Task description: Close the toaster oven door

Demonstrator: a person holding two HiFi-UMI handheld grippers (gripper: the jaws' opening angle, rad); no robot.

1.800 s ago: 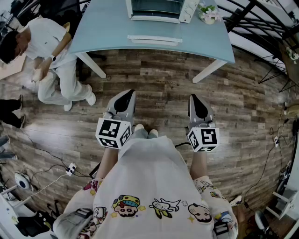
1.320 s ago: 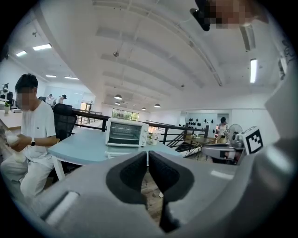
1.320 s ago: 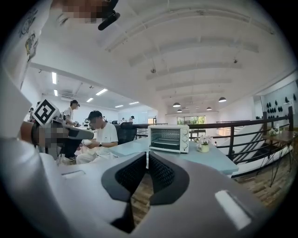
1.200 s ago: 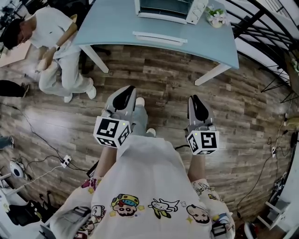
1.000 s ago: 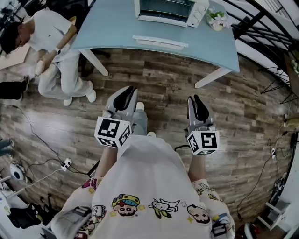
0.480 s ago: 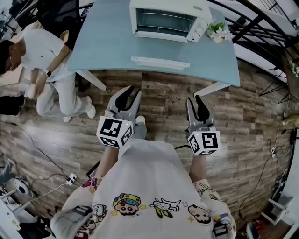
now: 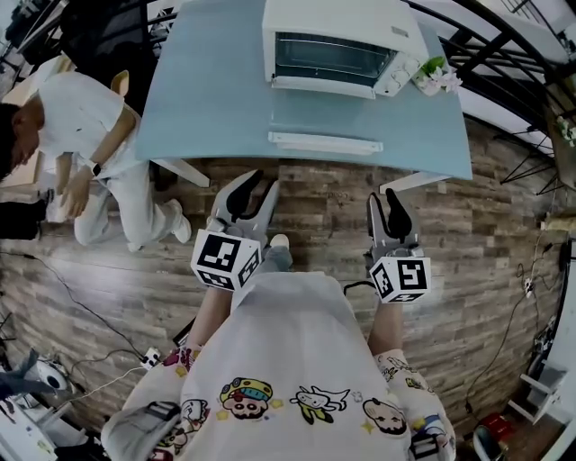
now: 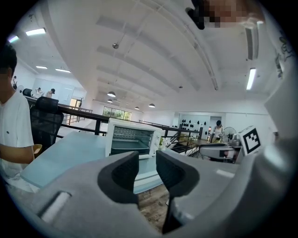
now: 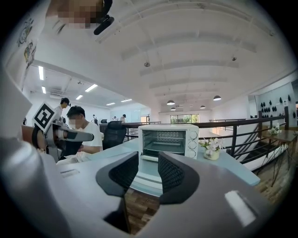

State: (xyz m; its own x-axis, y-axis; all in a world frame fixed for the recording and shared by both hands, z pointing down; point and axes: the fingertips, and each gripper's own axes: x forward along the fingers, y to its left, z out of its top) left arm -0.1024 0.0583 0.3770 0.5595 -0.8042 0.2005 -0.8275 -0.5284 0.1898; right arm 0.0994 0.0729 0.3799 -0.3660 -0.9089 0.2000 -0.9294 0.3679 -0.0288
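Down near my body I carry the left gripper [image 7: 259,186] and right gripper [image 7: 383,200] over the wood floor [image 7: 317,209], both empty, jaws opening, probably readying for the handle [image 7: 324,142]. Ahead, on the blue table [image 7: 207,99], the toaster oven door [image 7: 326,115] lies dropped open toward me, the toaster oven [image 7: 337,27] behind it.

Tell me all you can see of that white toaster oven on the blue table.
The toaster oven is a white box, seemingly painted metal, standing upright on the light blue table. Its glass door is folded down flat toward the person, a white bar handle along its front edge. A wire rack shows inside; three round knobs line its right side. A small flower pot stands beside it.
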